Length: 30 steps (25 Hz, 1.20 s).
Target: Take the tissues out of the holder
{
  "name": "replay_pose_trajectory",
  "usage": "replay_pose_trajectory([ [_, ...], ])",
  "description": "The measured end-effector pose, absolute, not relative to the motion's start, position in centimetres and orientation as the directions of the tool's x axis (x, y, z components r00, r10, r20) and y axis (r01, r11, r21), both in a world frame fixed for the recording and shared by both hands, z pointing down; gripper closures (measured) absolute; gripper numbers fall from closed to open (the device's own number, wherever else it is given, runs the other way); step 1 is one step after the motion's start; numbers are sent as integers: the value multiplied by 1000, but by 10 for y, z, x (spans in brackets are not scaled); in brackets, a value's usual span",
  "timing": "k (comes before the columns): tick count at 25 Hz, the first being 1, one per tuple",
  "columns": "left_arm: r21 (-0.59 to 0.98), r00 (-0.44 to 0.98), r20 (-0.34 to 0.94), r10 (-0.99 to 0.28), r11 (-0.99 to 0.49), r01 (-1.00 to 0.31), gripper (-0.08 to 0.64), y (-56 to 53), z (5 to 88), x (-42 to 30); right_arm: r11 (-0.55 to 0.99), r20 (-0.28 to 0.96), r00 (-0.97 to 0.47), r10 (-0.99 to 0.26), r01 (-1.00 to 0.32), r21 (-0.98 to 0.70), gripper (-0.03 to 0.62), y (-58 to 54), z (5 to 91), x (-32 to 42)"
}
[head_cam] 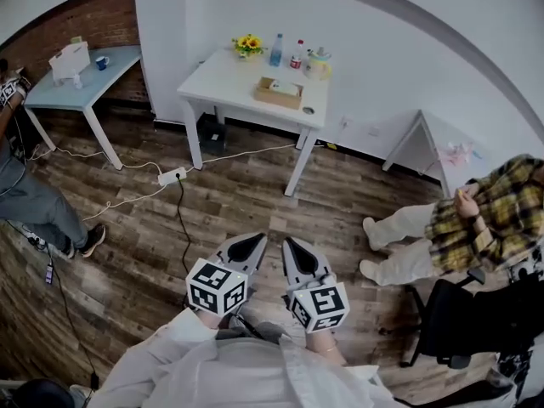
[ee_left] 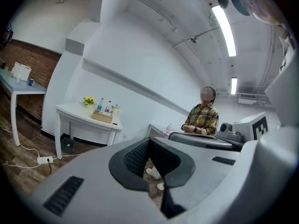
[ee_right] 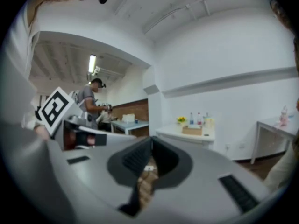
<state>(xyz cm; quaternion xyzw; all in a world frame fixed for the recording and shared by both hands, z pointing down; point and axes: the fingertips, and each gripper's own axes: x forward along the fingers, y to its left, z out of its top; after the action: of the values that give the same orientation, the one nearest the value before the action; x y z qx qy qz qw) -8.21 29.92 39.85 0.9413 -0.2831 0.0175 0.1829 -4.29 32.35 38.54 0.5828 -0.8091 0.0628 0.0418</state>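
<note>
Head view. Shows the left claw [head_cam: 249, 243] and the right claw [head_cam: 295, 246] side by side, low over the wood floor [head_cam: 144, 253], each with jaws pressed together and nothing between them. Finds the white tabletop [head_cam: 229, 83] well ahead of both claws. Carries there the tissue holder [head_cam: 279, 93], a wooden box with pale tissues [head_cam: 286, 87] at its top, untouched. Places yellow flowers [head_cam: 248, 46] and bottles [head_cam: 276, 49] beyond the holder, farther from the claws. Puts a seated person in plaid [head_cam: 489, 215] off to the right of the right claw, and a power strip [head_cam: 172, 175] on the floor ahead and left of the left claw.

Left gripper view. Looks along the left claw [ee_left: 148, 141]: tips meeting, empty, only floor seen through the gap lower down. Sets the tissue holder [ee_left: 102, 116] on the white tabletop [ee_left: 74, 108], ahead and left of the claw, well apart. Has the person in plaid [ee_left: 202, 118] ahead and to the right.

Right gripper view. Looks along the right claw [ee_right: 150, 141]: jaws likewise closed on nothing. Puts the tissue holder [ee_right: 192, 130] ahead and a little right, on the white tabletop [ee_right: 170, 131], with the yellow flowers [ee_right: 181, 120] at its left. Catches the other claw's marker cube [ee_right: 55, 107] close at the left, a standing person [ee_right: 91, 99] beyond it.
</note>
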Motion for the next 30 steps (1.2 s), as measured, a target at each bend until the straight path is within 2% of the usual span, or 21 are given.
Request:
replay_pose_trajectory([
  [9,387,836,168,-522,-745,-543,543,225,413,-68,330,195,-343,-919,-939,-94,581,251,404,-34],
  [16,359,819,156,-552,-741,-567,543,131,412,-40,346,160,-354,-921,-935,-76,581,151,401,6],
  [23,357,808,137,-573,-733,-580,543,37,397,17,427,142,-431,-891,-903,-59,581,53,380,52],
  [30,403,798,158,-582,-700,-590,543,-27,408,38,463,171,-469,-866,-883,-79,581,-13,391,80],
])
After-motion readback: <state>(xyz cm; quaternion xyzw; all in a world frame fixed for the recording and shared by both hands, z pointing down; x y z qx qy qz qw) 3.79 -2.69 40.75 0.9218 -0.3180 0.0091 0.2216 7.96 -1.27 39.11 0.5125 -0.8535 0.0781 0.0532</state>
